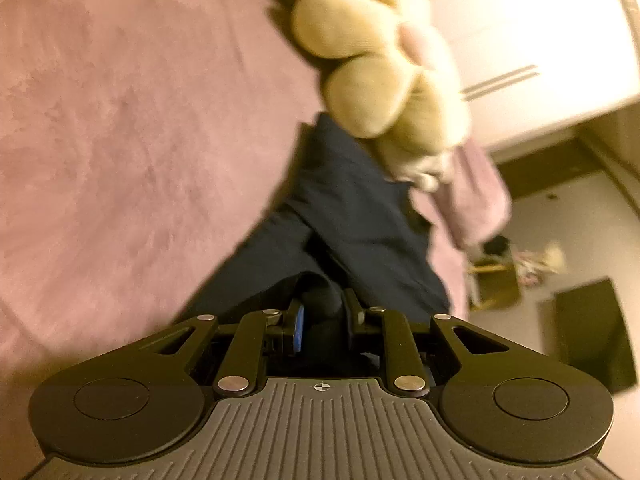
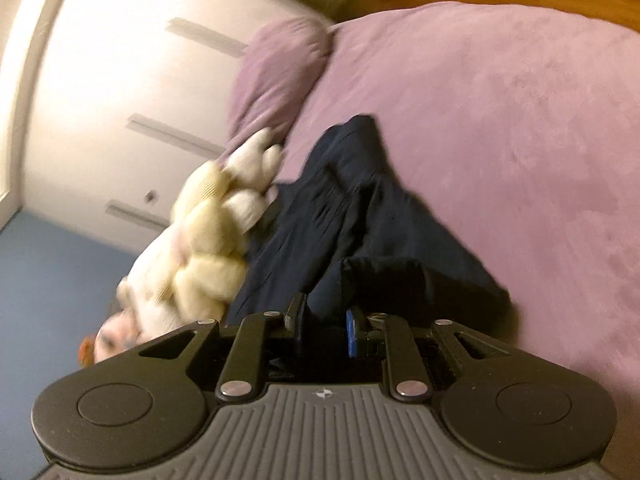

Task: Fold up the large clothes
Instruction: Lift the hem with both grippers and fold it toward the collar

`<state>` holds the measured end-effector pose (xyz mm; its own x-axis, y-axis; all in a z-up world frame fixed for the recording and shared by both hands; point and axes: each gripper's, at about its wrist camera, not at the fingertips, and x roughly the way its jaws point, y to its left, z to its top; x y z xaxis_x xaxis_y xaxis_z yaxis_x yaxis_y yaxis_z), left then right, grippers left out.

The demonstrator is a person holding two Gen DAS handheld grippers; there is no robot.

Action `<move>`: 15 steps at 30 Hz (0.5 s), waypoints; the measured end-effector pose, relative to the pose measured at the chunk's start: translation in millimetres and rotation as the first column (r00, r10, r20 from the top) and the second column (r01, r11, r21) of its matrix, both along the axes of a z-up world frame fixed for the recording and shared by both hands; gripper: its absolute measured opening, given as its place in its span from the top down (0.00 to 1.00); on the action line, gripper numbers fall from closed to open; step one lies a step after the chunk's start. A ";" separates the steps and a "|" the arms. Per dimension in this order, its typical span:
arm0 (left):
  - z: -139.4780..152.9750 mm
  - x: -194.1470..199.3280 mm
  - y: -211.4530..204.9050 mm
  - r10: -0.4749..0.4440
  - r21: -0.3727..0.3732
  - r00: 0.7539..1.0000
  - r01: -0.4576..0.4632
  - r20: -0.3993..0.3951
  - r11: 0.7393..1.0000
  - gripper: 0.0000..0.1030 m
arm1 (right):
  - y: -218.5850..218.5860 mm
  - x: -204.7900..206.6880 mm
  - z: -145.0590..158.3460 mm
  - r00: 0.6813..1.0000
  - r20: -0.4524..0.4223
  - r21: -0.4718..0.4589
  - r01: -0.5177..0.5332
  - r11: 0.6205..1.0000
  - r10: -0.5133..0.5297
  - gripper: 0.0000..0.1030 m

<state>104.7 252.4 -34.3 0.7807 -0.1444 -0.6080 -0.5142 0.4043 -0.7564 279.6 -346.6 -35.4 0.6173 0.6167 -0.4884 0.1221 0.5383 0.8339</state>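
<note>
Garment (image 1: pixel 352 216) pinched between fingers of left gripper (image 1: pixel 320 312) and right gripper (image 2: pixel 326 316), likely for lifting; stuffed toy (image 2: pixel 208 256) beyond fingertips.

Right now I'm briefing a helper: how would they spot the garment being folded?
Find the wide pink-purple bed cover. On it, beside the cream plush toy, lies the dark navy garment. It is the only dark cloth there, and each hand-held gripper pinches an edge.

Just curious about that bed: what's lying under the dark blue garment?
Under the dark blue garment is the pink bedcover, spreading beyond it. A cream plush toy lies beside it. Anything else beneath the cloth is hidden.
</note>
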 end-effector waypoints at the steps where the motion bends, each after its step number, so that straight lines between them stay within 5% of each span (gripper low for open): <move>1: -7.5 12.7 2.3 0.010 -0.005 0.999 -0.011 -0.030 1.000 0.79 | 6.9 10.8 -4.2 1.000 -0.025 -0.003 0.019 1.000 -0.019 0.82; 8: -62.7 62.2 18.6 0.050 -0.041 0.985 -0.058 -0.167 0.997 0.70 | 47.9 71.3 -61.1 0.975 -0.198 -0.100 0.079 0.992 -0.097 0.81; 13: -66.7 50.9 33.4 0.071 -0.155 0.995 -0.080 -0.067 0.985 0.48 | 47.3 82.1 -89.3 0.972 -0.222 -0.096 0.058 0.994 -0.078 0.77; 15: -52.0 37.3 39.9 0.094 -0.134 0.995 -0.091 0.014 0.987 0.40 | 40.5 82.2 -84.6 0.980 -0.196 -0.076 0.011 0.997 -0.026 0.70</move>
